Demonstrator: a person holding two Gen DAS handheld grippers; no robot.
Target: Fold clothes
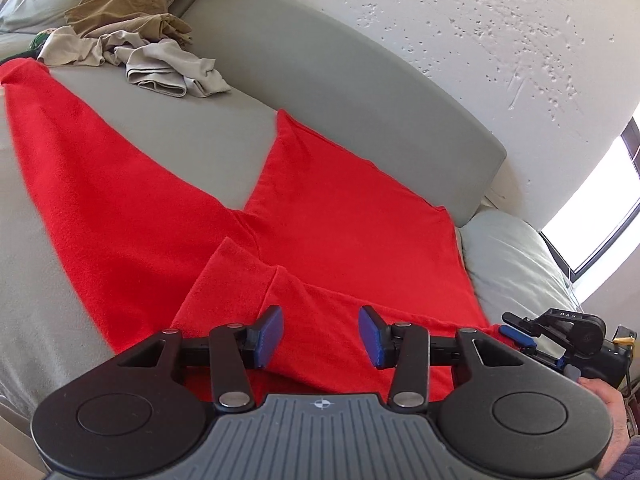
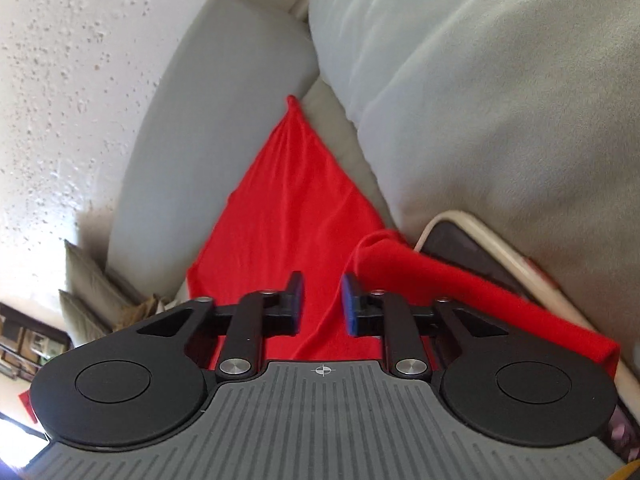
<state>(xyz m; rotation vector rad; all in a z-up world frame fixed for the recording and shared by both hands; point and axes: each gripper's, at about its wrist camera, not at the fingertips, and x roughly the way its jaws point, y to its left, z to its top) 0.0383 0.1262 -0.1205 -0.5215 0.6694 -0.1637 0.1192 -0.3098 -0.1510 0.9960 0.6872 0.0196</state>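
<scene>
Red garment (image 1: 320, 216) lies spread on a grey sofa seat (image 1: 168, 136), between the parted, empty fingers of the left gripper (image 1: 321, 332). The right gripper (image 2: 320, 300) is also released above its wrinkled cloth. Two red tapering parts fan far-left; crumpled beige clothes (image 1: 132, 48) sit beyond.

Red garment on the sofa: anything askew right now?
Yes. The red garment lies uneven, one long part trailing toward the crumpled beige clothes, and one edge hangs over the seat front.
</scene>
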